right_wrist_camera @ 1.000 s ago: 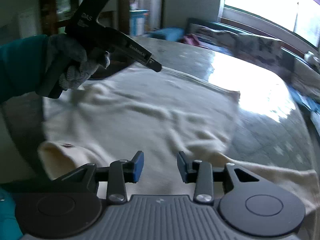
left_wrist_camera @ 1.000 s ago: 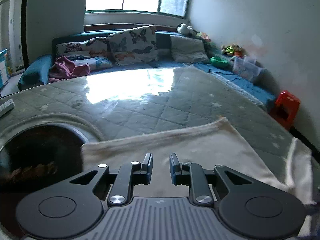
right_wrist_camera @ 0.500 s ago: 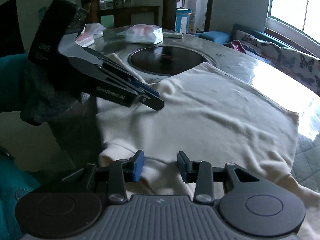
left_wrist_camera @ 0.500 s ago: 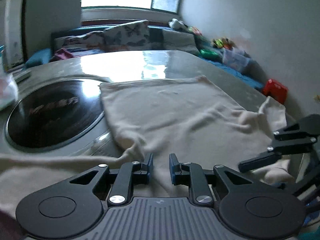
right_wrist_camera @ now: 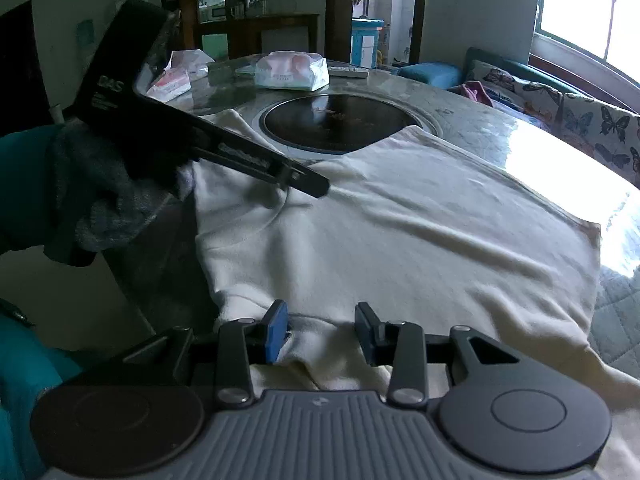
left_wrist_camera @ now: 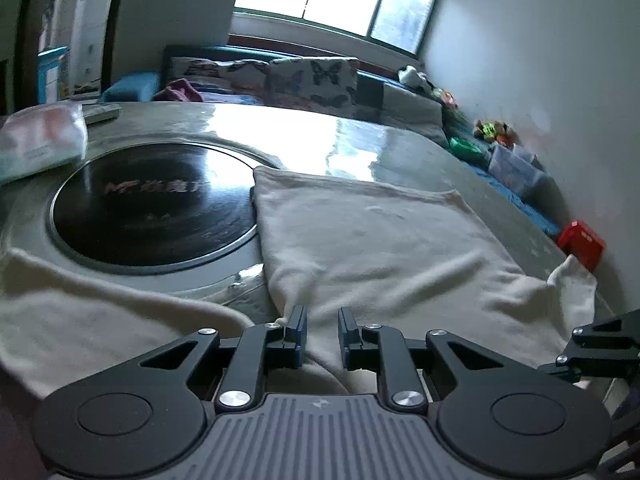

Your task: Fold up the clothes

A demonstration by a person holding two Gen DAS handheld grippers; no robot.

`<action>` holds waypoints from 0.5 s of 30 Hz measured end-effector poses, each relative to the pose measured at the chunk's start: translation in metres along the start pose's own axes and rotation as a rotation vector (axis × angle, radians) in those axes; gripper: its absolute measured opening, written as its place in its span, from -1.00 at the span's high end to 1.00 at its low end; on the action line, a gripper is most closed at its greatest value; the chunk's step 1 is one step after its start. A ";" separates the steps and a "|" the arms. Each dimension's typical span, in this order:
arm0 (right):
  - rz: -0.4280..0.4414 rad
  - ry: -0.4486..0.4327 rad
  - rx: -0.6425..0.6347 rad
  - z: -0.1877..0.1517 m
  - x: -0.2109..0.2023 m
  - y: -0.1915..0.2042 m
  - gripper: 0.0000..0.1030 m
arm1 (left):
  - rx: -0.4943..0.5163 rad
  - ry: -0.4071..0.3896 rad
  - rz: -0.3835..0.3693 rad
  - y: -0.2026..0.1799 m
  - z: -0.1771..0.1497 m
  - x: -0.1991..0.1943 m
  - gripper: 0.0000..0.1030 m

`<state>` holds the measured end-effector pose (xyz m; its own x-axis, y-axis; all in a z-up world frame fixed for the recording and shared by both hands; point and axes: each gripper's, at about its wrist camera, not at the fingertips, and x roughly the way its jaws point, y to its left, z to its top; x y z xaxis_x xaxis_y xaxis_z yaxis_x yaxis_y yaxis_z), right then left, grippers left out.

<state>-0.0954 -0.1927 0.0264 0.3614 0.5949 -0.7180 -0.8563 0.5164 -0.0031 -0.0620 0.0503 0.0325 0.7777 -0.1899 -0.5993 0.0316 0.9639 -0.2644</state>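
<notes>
A cream garment (right_wrist_camera: pixel 400 240) lies spread across the round worktop (left_wrist_camera: pixel 400 148), one corner overlapping the rim of the dark circular inset plate (left_wrist_camera: pixel 152 208) at the centre. One sleeve (left_wrist_camera: pixel 80 312) trails toward the near left edge in the left wrist view; the other sleeve end (left_wrist_camera: pixel 572 284) hangs at the far right edge, partly cut off by the frame.

The left claw (left_wrist_camera: pixel 322 332) sits low over the near part of the garment, jaws apart with a narrow gap; fabric lies beneath and between them, but whether the pads touch it cannot be told. In the right wrist view the same left claw (right_wrist_camera: pixel 316 186) appears side-on, held by a grey-gloved hand (right_wrist_camera: pixel 108 196); its tip reaches over the garment and its jaw gap is hidden from that angle.

The right claw (right_wrist_camera: pixel 322 330) has its jaws apart, with a raised fold of the garment's near edge between them; contact cannot be confirmed. Only a black fragment of it (left_wrist_camera: pixel 600 344) shows at the right edge of the left wrist view.

A tissue pack (right_wrist_camera: pixel 292 70) rests on the far side of the worktop. A butterfly-print cushion (left_wrist_camera: pixel 316 80) lies on the sofa beyond. Small objects behind the pack are too blurred to identify.
</notes>
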 end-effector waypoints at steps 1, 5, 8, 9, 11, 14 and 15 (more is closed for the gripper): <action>0.000 -0.005 0.003 0.001 -0.001 -0.001 0.28 | -0.006 -0.003 -0.010 -0.001 0.001 -0.001 0.61; -0.004 -0.013 0.014 0.003 -0.001 -0.003 0.28 | 0.002 -0.008 0.003 -0.004 0.007 0.008 0.55; 0.000 -0.004 0.013 0.001 0.000 -0.003 0.28 | -0.021 0.006 0.009 0.001 0.006 0.015 0.56; 0.005 -0.006 0.009 0.000 -0.002 -0.003 0.28 | -0.020 0.009 0.011 0.001 0.006 0.015 0.56; 0.009 -0.014 0.007 0.000 -0.008 -0.006 0.26 | -0.004 0.011 0.010 -0.002 0.006 0.014 0.53; -0.059 -0.039 0.038 0.008 -0.014 -0.025 0.26 | 0.011 0.003 0.011 -0.010 0.006 0.013 0.47; -0.087 -0.042 0.048 0.009 -0.014 -0.033 0.26 | 0.015 -0.001 0.012 -0.012 0.007 0.013 0.47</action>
<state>-0.0692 -0.2123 0.0426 0.4493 0.5713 -0.6869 -0.8029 0.5953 -0.0301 -0.0480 0.0374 0.0329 0.7784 -0.1785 -0.6019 0.0321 0.9688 -0.2457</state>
